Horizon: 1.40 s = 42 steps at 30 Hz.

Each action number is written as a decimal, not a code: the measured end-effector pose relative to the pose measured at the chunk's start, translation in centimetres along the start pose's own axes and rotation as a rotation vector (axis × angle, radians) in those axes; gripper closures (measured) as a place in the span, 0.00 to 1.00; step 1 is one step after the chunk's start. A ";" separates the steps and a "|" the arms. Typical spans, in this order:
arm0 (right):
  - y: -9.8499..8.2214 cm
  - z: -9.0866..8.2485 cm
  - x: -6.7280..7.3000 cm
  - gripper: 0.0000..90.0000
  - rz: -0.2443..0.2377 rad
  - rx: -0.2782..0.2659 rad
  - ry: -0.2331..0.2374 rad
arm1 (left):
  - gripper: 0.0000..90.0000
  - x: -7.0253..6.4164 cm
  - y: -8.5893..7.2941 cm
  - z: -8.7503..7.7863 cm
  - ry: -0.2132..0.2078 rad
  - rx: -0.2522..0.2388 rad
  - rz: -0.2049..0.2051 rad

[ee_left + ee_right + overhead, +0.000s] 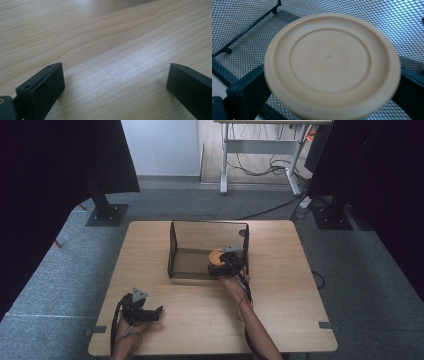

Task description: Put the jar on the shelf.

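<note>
Inside the black mesh basket point(210, 232), toward its right wall, the right gripper point(226, 261) clamps a round container with a tan lid point(332, 65) between its jaws. Near the table's point(280, 310) front-left corner, the left gripper point(115, 85) rests with jaws spread, holding nothing.

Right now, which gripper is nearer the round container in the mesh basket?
Right. The right gripper has its jaws on either side of the round container, over the mesh basket. The left gripper sits open on the table, well short of the basket.
</note>
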State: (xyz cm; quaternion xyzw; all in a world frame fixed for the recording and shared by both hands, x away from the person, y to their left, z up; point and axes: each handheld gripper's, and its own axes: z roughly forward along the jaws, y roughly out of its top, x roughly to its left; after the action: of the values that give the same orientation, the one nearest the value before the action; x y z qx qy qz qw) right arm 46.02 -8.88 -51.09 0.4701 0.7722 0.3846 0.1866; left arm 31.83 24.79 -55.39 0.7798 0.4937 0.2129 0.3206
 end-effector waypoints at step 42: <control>-1.5 -6.8 -0.1 0.04 -0.110 -0.073 0.045 | 0.02 0.0 0.0 0.0 0.001 -0.002 -0.002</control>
State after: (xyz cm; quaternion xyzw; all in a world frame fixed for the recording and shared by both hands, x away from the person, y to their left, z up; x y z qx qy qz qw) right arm 40.77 -12.17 -48.00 0.4112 0.7861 0.4124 0.2069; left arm 31.83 24.78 -55.40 0.7790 0.4943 0.2136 0.3213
